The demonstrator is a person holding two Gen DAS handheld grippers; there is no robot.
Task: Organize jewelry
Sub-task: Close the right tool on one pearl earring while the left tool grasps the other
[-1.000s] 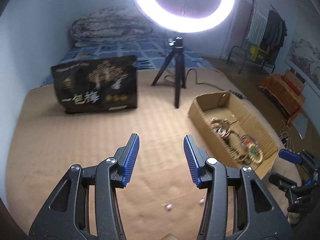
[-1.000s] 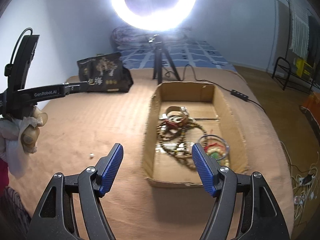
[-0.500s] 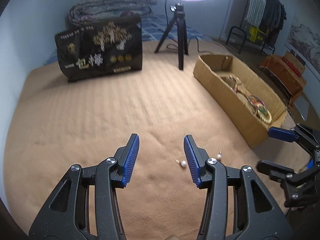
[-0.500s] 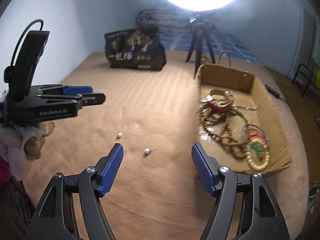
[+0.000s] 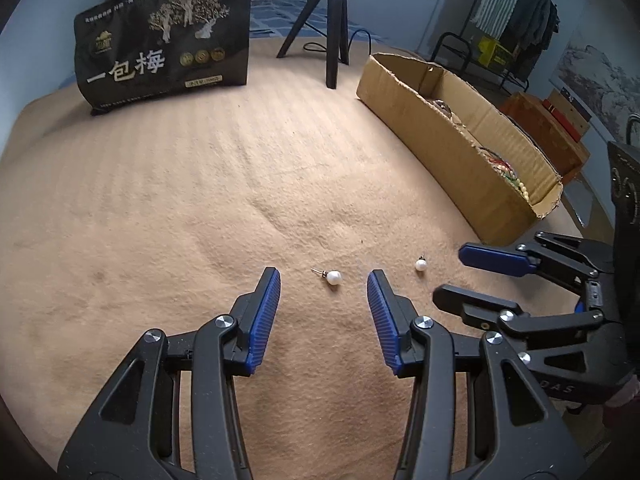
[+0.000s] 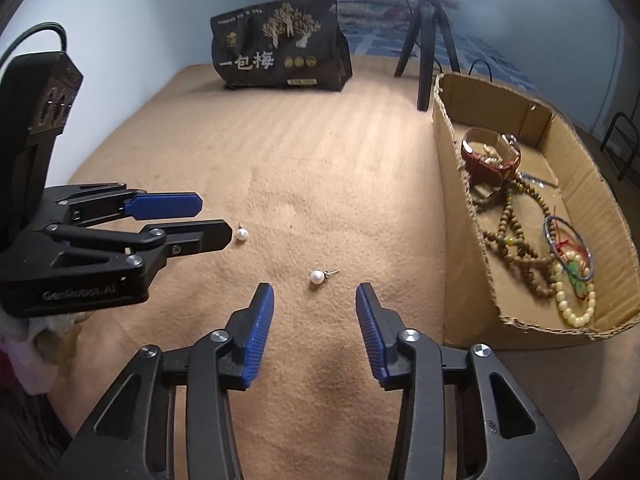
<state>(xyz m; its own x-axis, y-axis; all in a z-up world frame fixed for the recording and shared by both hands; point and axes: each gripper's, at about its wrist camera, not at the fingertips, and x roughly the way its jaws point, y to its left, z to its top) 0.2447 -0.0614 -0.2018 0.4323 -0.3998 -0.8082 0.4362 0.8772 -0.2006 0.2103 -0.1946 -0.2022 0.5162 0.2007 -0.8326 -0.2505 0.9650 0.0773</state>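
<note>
Two white pearl stud earrings lie on the tan blanket. In the left wrist view one earring (image 5: 333,277) lies just ahead of my open left gripper (image 5: 323,286), and the other earring (image 5: 420,265) lies to its right, near my open right gripper (image 5: 460,276). In the right wrist view one earring (image 6: 318,276) lies just ahead of my open right gripper (image 6: 315,300), and the other earring (image 6: 241,233) sits at the tips of my left gripper (image 6: 214,220). Both grippers are empty. A cardboard box (image 6: 452,184) on the right holds bead bracelets (image 6: 520,248), a watch and a bangle.
A black printed bag (image 5: 164,40) stands at the back left. A black tripod (image 5: 332,28) stands behind the cardboard box (image 5: 424,128). Tan blanket (image 5: 200,184) lies between the bag and the grippers. A drying rack and furniture stand beyond the bed on the right.
Both grippers have come down and forward towards the blanket, and the right gripper has swung left off the box. The two earrings now lie right at the fingertips. Both stay open.
</note>
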